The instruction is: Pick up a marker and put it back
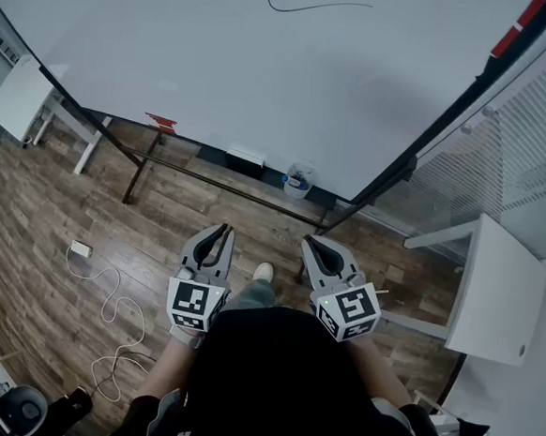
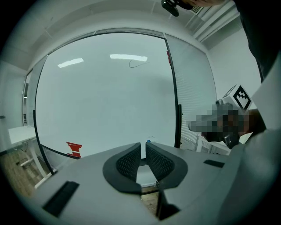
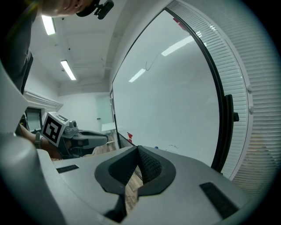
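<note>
A large whiteboard (image 1: 265,80) on a black stand fills the far side, with a thin black line (image 1: 309,4) drawn near its top. A small clear cup (image 1: 298,180) holding a blue-capped marker sits at the board's lower edge; the blue cap (image 2: 148,141) shows just past my left jaws. My left gripper (image 1: 223,229) and right gripper (image 1: 309,241) hover side by side over the wooden floor, short of the board. Both are shut with nothing between the pads; the left gripper (image 2: 142,149) shows only a thin slit, while the tips of the right gripper (image 3: 137,149) meet.
A red mark (image 1: 160,122) sits on the board's lower left, and a white eraser-like block (image 1: 247,154) lies at its bottom edge. White tables stand at the left (image 1: 19,98) and right (image 1: 498,287). A white cable (image 1: 105,317) trails on the floor.
</note>
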`<act>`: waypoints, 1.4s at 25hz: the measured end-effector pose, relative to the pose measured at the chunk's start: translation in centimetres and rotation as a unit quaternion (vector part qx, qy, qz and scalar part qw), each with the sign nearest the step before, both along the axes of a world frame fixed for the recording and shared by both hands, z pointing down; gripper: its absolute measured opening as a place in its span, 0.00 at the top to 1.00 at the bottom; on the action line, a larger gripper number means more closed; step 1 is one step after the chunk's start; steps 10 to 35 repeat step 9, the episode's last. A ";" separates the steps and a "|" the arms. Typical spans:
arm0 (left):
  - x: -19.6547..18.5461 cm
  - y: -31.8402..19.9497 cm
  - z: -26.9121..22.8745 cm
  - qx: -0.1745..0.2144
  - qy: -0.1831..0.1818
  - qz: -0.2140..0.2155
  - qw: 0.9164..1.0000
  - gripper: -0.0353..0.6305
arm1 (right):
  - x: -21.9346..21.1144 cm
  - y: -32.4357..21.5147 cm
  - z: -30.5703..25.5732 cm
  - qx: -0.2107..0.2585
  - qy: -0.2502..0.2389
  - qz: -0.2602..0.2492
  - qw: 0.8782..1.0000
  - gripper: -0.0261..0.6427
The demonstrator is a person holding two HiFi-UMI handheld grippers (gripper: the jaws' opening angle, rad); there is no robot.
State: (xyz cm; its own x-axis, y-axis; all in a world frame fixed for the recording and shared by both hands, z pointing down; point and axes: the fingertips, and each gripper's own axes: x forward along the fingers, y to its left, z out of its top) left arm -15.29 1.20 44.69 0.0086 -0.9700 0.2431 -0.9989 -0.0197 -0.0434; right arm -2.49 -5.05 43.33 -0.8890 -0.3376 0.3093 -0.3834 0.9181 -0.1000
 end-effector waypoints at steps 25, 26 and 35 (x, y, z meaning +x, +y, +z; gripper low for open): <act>-0.4 -0.3 0.1 0.001 0.003 0.002 1.000 0.87 | 0.0 -0.3 0.1 -0.002 0.002 0.011 1.000 0.92; -0.4 -0.3 0.1 0.001 0.003 0.002 1.000 0.87 | 0.0 -0.3 0.1 -0.002 0.002 0.011 1.000 0.92; -0.4 -0.3 0.1 0.001 0.003 0.002 1.000 0.87 | 0.0 -0.3 0.1 -0.002 0.002 0.011 1.000 0.92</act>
